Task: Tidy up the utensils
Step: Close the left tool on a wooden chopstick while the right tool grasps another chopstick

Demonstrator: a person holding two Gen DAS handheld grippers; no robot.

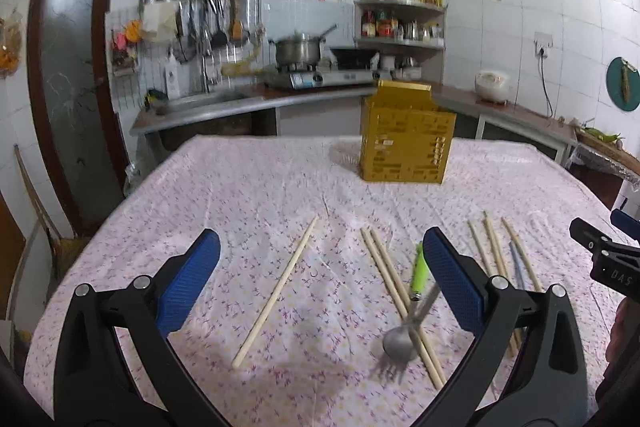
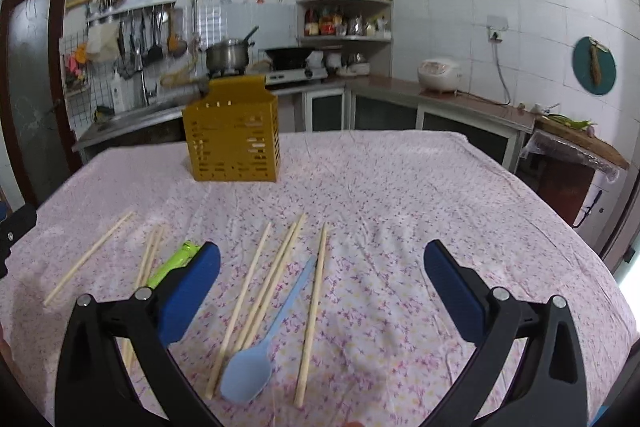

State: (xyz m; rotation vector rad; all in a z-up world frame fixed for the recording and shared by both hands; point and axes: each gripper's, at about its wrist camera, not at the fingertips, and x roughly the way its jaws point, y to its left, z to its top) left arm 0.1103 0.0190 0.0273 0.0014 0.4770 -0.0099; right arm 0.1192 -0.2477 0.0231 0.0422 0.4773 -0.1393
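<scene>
A yellow slotted utensil holder stands upright at the far side of the table; it also shows in the right wrist view. Several wooden chopsticks lie loose on the cloth: a single one, a pair and more. A metal spoon and a fork with a green handle lie across the pair. A light blue spoon lies among chopsticks. My left gripper is open and empty above the single chopstick. My right gripper is open and empty above the blue spoon.
The table wears a pink flowered cloth. Behind it runs a kitchen counter with a stove, a pot, a sink and a rice cooker. A brown door stands at the left.
</scene>
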